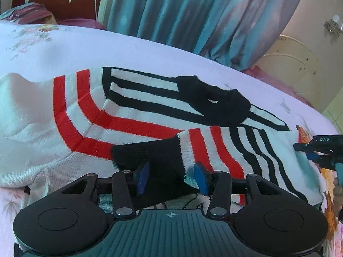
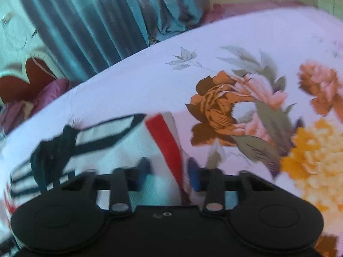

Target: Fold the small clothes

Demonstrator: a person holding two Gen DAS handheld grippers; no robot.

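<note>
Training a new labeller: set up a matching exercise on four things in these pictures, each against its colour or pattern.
Things:
1. sweater
2. curtain
3. bedsheet
4. left gripper pads

Colours:
A. teal
B. blue
C. white with red and black stripes
D. pale with large flowers

Pairs: 1-C, 2-A, 3-D, 4-B

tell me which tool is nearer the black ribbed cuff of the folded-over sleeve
Left. The left tool straddles the black ribbed cuff, its blue pads on either side of it. The right tool sits off at the striped knit sweater's far edge, away from the cuff.
</note>
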